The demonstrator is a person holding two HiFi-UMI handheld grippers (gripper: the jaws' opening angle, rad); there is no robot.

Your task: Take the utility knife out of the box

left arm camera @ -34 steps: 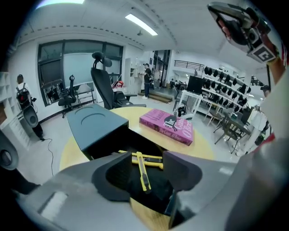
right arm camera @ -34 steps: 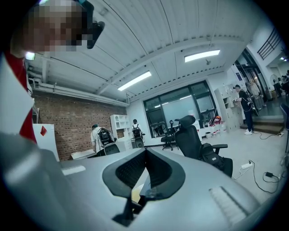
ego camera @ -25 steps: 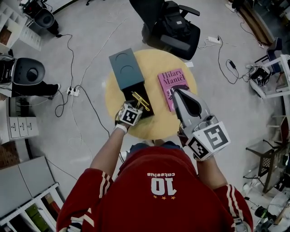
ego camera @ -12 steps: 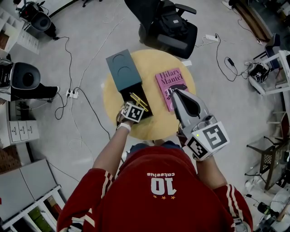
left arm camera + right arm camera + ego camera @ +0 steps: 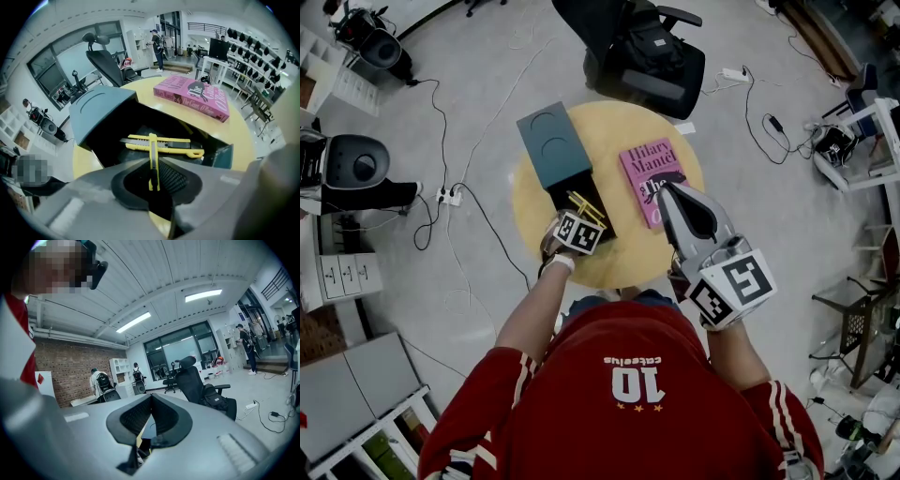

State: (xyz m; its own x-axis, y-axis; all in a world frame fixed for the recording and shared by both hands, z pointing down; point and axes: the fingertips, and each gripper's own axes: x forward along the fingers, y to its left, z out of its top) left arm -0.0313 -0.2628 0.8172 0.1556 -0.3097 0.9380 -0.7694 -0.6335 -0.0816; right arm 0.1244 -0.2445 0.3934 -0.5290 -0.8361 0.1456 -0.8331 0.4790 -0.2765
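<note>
- Utility knife (image 5: 161,145): yellow, lying flat inside the box, crosswise just past the left gripper's tips.
- Table (image 5: 628,253): round, yellow, carries the box.
- Box (image 5: 553,145): grey-blue, open, dark inside.
- Book (image 5: 652,169): pink, right of the box, apart from it.
- Right gripper (image 5: 667,187): raised right of the box, jaws together, nothing between them.
- Left gripper (image 5: 153,161): at the box's open end, clamped on a yellow strip (image 5: 153,159) seen edge-on; whether that is a second knife cannot be told.

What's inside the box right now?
One yellow utility knife lies flat on the box's dark floor. A second yellow knife, edge-on, is clamped in the left gripper's jaws over it. The gripper body covers the box's near end.
</note>
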